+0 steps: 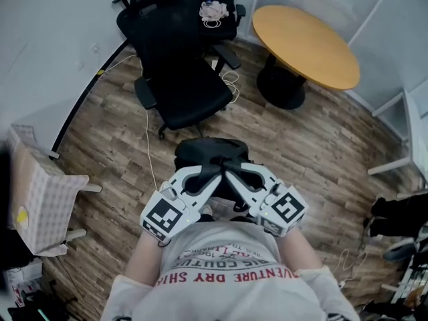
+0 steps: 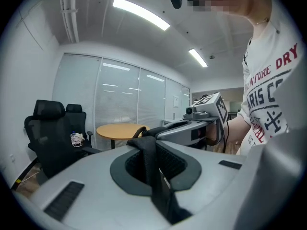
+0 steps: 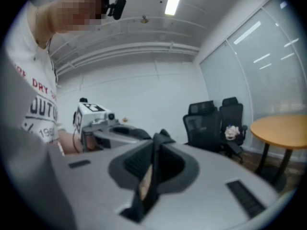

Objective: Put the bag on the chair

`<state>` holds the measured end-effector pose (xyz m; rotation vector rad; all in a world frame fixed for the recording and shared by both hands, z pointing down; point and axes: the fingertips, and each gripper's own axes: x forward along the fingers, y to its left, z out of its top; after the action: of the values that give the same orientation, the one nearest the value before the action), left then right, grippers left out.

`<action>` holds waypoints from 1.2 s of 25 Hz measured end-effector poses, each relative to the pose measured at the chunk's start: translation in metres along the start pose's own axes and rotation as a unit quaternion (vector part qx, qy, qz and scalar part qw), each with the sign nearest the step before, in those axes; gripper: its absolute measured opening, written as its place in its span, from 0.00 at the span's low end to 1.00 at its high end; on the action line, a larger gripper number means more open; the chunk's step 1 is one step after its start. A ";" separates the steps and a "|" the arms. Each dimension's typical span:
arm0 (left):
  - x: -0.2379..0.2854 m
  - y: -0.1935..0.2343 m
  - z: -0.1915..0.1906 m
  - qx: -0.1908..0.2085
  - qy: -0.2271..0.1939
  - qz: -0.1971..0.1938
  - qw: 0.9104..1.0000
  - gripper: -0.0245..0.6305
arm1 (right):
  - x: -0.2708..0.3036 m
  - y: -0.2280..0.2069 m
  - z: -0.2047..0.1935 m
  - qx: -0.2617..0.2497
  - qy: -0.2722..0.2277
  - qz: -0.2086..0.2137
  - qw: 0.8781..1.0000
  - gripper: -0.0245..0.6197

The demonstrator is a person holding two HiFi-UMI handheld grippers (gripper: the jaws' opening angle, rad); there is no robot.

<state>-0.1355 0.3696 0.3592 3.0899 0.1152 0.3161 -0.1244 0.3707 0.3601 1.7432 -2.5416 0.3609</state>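
L claw [image 1: 211,172] + R claw [image 1: 231,172] each pinched tight on a black strap [image 2: 156,176]. The bag [image 1: 210,151] hangs just ahead of person, above wood floor [image 1: 321,146], near chair [image 1: 180,92], not on it. Round desk [image 1: 304,45] farther R.

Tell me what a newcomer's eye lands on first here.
The left gripper and right gripper meet low in the head view, each shut on a strap of the black bag hanging below them. Just ahead stands a black chair, and a round wooden table sits at the upper right.
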 end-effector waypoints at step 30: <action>0.157 0.297 0.027 -0.061 -0.001 0.217 0.974 0.11 | 0.198 -0.263 0.061 -0.045 0.044 0.208 0.976 0.12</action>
<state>0.0438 0.0846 0.3767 2.9621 -0.5647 0.3167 0.0513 0.0867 0.3776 1.1287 -2.7933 0.3204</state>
